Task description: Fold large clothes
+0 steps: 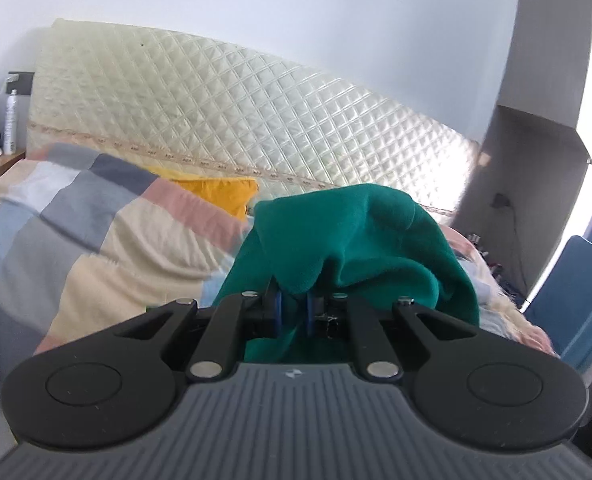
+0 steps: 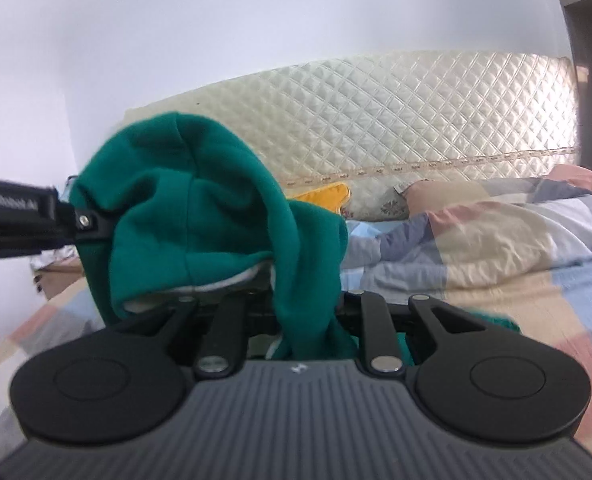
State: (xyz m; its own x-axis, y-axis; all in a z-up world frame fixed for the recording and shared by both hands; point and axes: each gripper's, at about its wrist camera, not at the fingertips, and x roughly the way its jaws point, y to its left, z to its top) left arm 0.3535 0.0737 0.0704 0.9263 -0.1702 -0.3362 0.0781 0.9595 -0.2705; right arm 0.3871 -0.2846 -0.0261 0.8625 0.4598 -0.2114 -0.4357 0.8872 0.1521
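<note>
A dark green fleece garment (image 1: 360,236) is held up above the bed. My left gripper (image 1: 293,310) is shut on a fold of it; the blue pads pinch the cloth. In the right wrist view the same garment (image 2: 191,208) drapes over my right gripper (image 2: 300,312), which is shut on the green cloth; its fingertips are hidden by the fabric. A pale lining shows at the hem (image 2: 215,284). The left gripper's body (image 2: 27,216) reaches into the garment from the left edge of that view.
The bed has a pastel checked quilt (image 1: 95,240), a yellow pillow (image 1: 219,196) and a cream quilted headboard (image 1: 255,112). A nightstand with a white bottle (image 1: 11,120) stands at the left. A blue chair (image 1: 580,296) is at the right.
</note>
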